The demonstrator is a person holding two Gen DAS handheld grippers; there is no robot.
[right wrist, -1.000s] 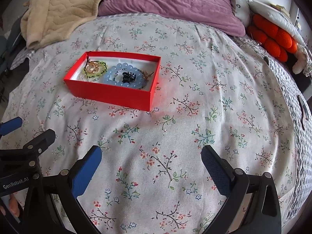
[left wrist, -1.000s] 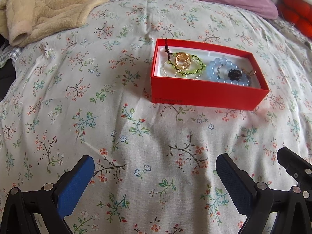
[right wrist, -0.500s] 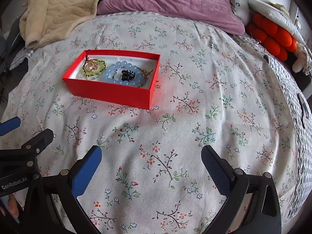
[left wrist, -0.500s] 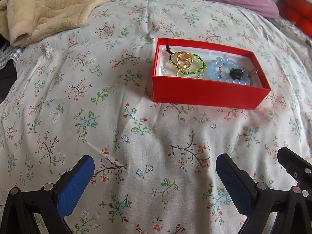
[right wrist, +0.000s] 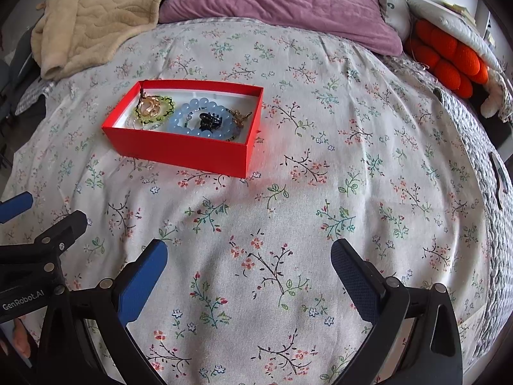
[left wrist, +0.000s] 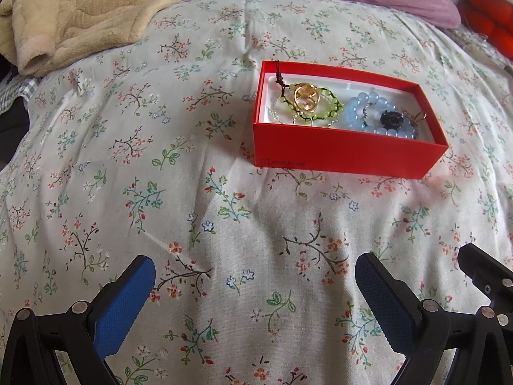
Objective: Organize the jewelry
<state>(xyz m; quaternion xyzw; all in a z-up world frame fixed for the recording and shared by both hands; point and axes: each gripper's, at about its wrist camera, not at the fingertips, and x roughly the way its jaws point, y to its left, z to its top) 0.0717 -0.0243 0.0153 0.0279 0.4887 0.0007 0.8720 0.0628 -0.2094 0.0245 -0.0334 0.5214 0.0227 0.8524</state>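
Note:
A red box lies on the floral bedspread. Inside it sit a green beaded bracelet with gold rings on top, a pale blue bead bracelet and a small black clip. My left gripper is open and empty, well in front of the box. My right gripper is also open and empty, in front of the box and to its right. The left gripper's body shows at the lower left of the right wrist view.
A beige blanket is heaped at the back left and a purple pillow lies behind the box. Orange cushions and a grey quilt edge line the right side. The floral bedspread stretches around the box.
Both views have shifted slightly, with the box sitting a little lower in frame. The box and its jewelry have not moved, and both grippers stay open.

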